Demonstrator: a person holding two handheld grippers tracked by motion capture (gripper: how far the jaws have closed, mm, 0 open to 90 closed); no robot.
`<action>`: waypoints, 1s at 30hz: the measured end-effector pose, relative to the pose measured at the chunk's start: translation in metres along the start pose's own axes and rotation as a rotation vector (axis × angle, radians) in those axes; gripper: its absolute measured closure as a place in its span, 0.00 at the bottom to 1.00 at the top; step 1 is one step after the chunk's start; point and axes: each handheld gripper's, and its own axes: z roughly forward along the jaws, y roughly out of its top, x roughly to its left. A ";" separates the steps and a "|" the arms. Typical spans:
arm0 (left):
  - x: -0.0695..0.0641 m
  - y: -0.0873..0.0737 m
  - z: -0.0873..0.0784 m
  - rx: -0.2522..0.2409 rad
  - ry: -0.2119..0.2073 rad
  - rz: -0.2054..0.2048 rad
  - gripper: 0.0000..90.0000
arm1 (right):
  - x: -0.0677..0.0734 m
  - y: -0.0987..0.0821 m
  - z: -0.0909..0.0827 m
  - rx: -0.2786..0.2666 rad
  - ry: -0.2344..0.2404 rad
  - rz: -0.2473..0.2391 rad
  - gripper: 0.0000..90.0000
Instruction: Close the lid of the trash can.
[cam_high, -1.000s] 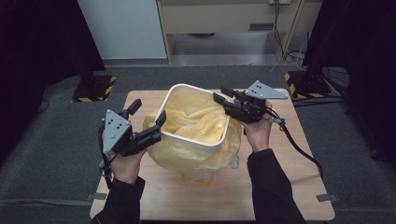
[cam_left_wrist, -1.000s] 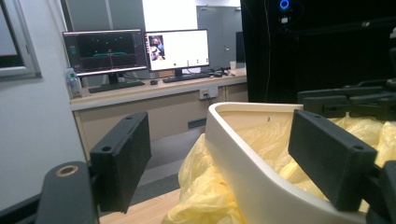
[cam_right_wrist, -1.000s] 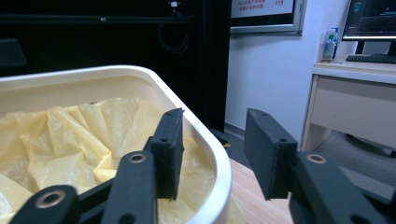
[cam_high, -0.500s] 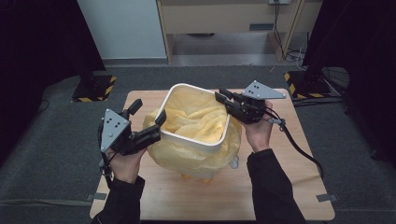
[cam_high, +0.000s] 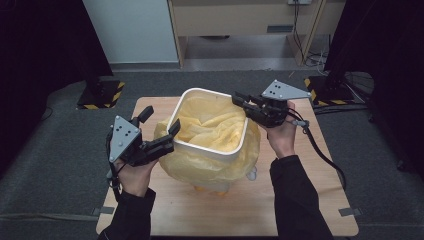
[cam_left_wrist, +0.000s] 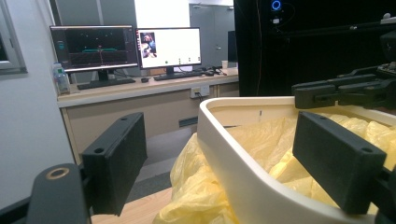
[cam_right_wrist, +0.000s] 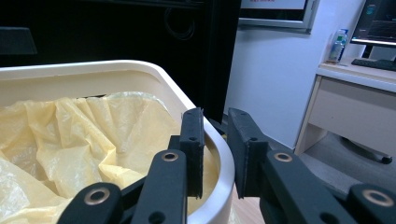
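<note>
Now right gripper (cam_high: 239, 101) has just closed its jaws on the bin's (cam_high: 208, 149) far-right rim, pinning yellow liner (cam_high: 212, 131); left gripper (cam_high: 161, 129) open, straddling near-left rim.

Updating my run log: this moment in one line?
white plastic bin: yellow plastic bag inside | left gripper: open, astride rim | right gripper: just closed on rim

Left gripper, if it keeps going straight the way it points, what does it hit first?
Probably the white bin's rim, which sits between the open jaws of the left gripper, with the yellow bag draped just below. Depth is unclear.
</note>
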 end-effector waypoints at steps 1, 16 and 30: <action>0.001 0.000 -0.001 -0.001 0.000 -0.004 0.19 | 0.000 0.000 0.001 0.000 0.002 -0.001 0.85; 0.001 -0.001 0.001 0.014 -0.008 -0.007 0.19 | 0.000 0.009 -0.002 -0.007 0.003 -0.022 0.85; 0.003 -0.001 0.000 0.017 -0.005 -0.009 0.20 | 0.005 0.009 0.003 0.024 -0.021 -0.042 0.85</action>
